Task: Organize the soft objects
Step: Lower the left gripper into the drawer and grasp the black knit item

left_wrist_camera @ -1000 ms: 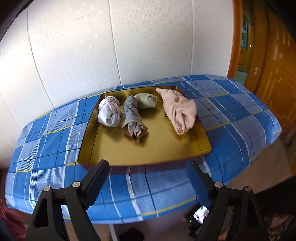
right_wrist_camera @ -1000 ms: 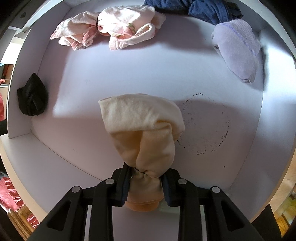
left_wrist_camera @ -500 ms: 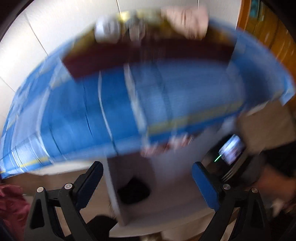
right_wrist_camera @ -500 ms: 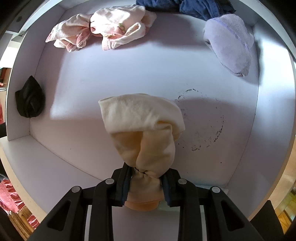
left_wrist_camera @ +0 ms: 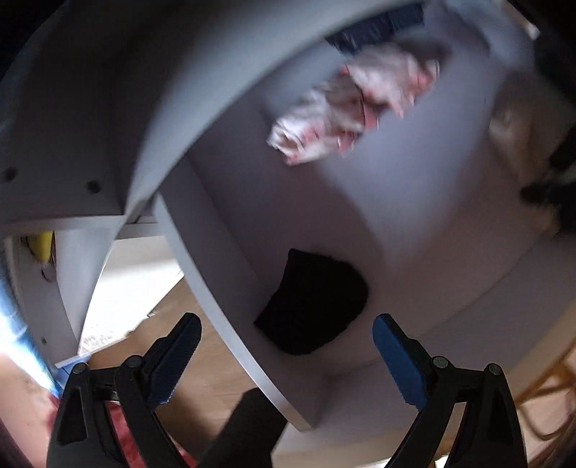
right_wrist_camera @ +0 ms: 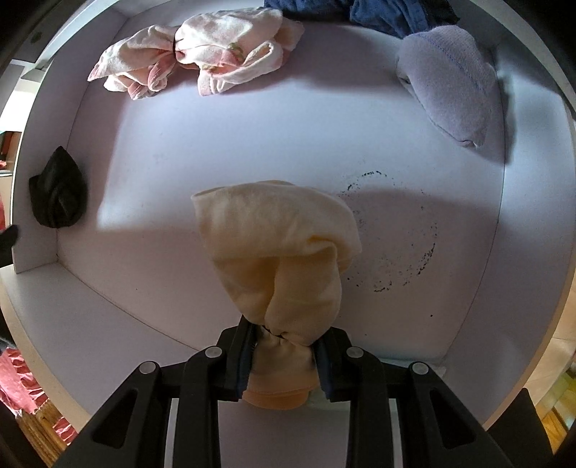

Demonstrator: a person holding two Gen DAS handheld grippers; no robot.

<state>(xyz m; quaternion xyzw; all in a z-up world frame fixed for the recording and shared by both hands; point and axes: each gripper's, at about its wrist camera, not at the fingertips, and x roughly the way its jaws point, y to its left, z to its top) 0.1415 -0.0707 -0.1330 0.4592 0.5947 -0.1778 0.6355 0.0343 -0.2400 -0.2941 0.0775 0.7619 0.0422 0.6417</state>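
My right gripper (right_wrist_camera: 282,354) is shut on a cream-yellow sock bundle (right_wrist_camera: 277,252) and holds it inside a white shelf compartment (right_wrist_camera: 252,144), above its floor. In that compartment lie a pink-and-white bundle (right_wrist_camera: 201,64), a lavender sock bundle (right_wrist_camera: 450,93), dark blue cloth (right_wrist_camera: 378,14) at the back and a black bundle (right_wrist_camera: 59,189) by the left wall. My left gripper (left_wrist_camera: 284,345) is open and empty, close in front of the black bundle (left_wrist_camera: 313,306). The left wrist view is blurred; the pink bundle (left_wrist_camera: 345,111) shows farther in.
The compartment's left wall (left_wrist_camera: 223,306) runs between my left fingers. A wooden floor (left_wrist_camera: 180,324) lies below the shelf at left. A dark ring stain (right_wrist_camera: 396,230) marks the shelf floor right of the held bundle. Red cloth (right_wrist_camera: 21,388) lies at lower left.
My left gripper has swung down from the blue-checked table and gold tray to the shelf compartment, now facing the black bundle. My right gripper has held the cream bundle nearly still.
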